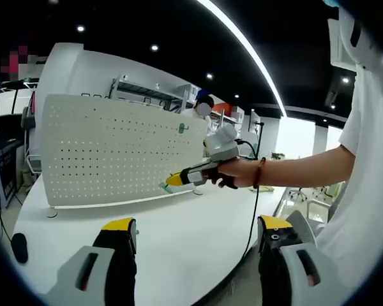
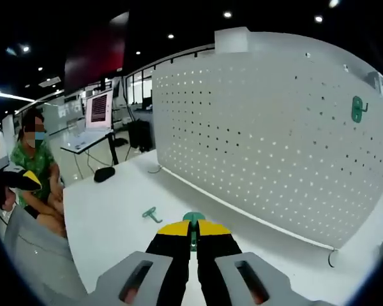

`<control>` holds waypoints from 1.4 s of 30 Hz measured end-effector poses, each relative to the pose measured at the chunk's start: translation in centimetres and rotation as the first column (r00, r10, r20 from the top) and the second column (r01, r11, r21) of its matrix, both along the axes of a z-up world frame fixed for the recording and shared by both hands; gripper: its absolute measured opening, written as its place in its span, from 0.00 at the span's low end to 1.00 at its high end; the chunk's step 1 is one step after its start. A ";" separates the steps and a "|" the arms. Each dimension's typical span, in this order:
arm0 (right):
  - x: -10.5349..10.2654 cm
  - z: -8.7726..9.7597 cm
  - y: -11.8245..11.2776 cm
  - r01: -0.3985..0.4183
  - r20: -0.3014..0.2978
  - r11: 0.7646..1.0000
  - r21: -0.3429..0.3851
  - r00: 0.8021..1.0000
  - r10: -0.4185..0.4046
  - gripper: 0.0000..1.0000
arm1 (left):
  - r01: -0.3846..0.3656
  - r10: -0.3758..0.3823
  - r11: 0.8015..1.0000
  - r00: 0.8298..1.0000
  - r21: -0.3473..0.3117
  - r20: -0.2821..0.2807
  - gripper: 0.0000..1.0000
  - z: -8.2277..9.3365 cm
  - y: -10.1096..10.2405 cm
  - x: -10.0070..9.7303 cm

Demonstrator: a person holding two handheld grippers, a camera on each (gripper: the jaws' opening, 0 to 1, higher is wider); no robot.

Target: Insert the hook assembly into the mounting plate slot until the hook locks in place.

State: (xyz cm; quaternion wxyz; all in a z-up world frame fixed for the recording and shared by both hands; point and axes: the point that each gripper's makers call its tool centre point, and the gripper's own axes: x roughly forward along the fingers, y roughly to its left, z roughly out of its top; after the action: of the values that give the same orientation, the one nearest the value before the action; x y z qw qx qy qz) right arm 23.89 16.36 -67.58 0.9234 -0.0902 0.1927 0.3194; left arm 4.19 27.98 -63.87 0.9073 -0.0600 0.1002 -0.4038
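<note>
A white perforated mounting plate (image 1: 115, 153) stands upright on the white table (image 1: 179, 236), with one green hook (image 1: 182, 127) fixed near its upper corner. In the left gripper view my left gripper (image 1: 196, 224) is open and holds nothing. A hand holds my right gripper (image 1: 171, 181) low in front of the plate's end, with a green piece at its yellow tips. In the right gripper view the right gripper (image 2: 193, 229) is shut on a green hook assembly (image 2: 193, 218), facing the plate (image 2: 274, 140). The mounted hook (image 2: 357, 108) is at upper right. Another green hook (image 2: 151, 215) lies on the table.
A person in a green top (image 2: 32, 166) sits at the table's left side. A black object (image 2: 104, 173) lies near the plate's far end, and a thin cable (image 2: 332, 258) lies by its near foot. Shelving (image 1: 147, 92) stands behind the plate.
</note>
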 end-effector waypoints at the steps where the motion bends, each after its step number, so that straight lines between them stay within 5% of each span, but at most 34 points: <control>1: 0.1 0.4 -0.2 0.013 0.022 1.000 -0.010 1.000 -0.012 0.01 | 0.002 -0.002 1.000 1.000 -0.002 0.002 0.80 0.0 0.1 0.0; 16: 0.0 4.1 -1.3 0.162 0.152 0.987 0.012 0.975 -0.162 0.00 | 0.077 -0.076 0.997 0.995 -0.007 0.060 0.82 1.2 1.7 -0.5; 23: -0.2 6.3 -1.7 0.228 0.218 0.972 0.050 0.948 -0.233 0.00 | 0.116 -0.115 0.993 0.991 -0.008 0.068 0.82 1.0 2.4 -0.9; 29: -0.1 7.2 -2.3 0.262 0.227 0.963 0.059 0.936 -0.269 0.00 | 0.120 -0.117 0.992 0.990 -0.032 0.077 0.83 1.3 2.5 -1.0; 42: 2.5 11.6 -5.8 0.342 0.321 0.927 0.153 0.870 -0.374 0.00 | 0.147 -0.144 0.989 0.986 -0.022 0.082 0.83 0.7 1.5 -0.6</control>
State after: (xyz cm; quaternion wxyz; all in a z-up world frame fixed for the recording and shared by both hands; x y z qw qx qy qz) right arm 26.40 10.60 -55.93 0.9890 -0.0652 0.0269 0.1302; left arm 3.64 29.48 -63.13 0.8778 -0.0491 0.0623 -0.4724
